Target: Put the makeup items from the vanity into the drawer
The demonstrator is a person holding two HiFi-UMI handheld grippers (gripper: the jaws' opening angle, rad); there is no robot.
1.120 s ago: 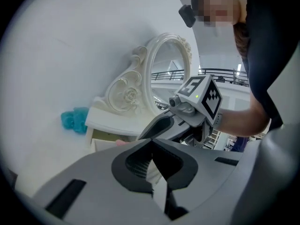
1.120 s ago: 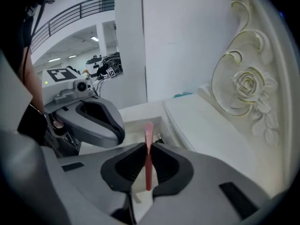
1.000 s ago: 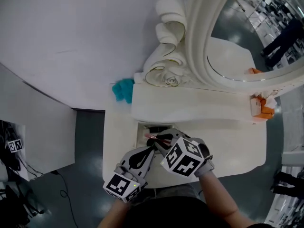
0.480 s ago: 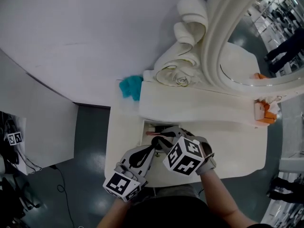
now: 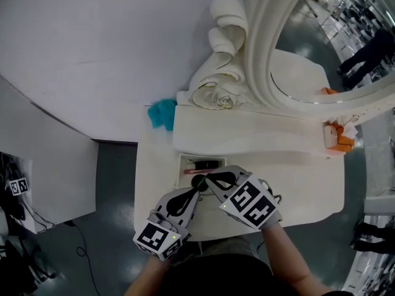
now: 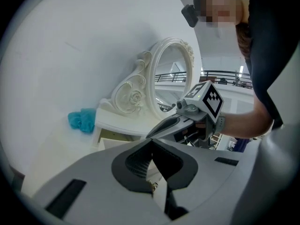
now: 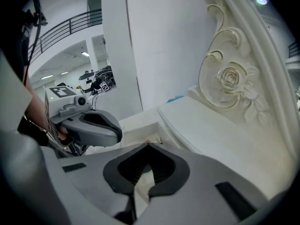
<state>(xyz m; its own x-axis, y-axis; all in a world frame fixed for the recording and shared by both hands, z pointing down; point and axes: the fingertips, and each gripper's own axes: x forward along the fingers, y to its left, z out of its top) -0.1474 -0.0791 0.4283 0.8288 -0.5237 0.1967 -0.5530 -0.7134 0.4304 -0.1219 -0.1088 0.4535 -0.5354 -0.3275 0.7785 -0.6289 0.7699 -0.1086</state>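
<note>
Over the drawer (image 5: 182, 165) at frame centre crowded the left tool (image 6: 152, 143), closed, and the right tool (image 7: 148, 145), just closed empty; a teal cloth (image 5: 162, 113) lay upper left.

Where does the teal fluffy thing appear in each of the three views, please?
Head view: teal fluffy thing left of centre, at the shelf's left end.
Left gripper view: teal fluffy thing at left, beside the shelf.
Right gripper view: teal fluffy thing a sliver at centre, beyond the shelf.
Shared landmark: carved rose.
</note>
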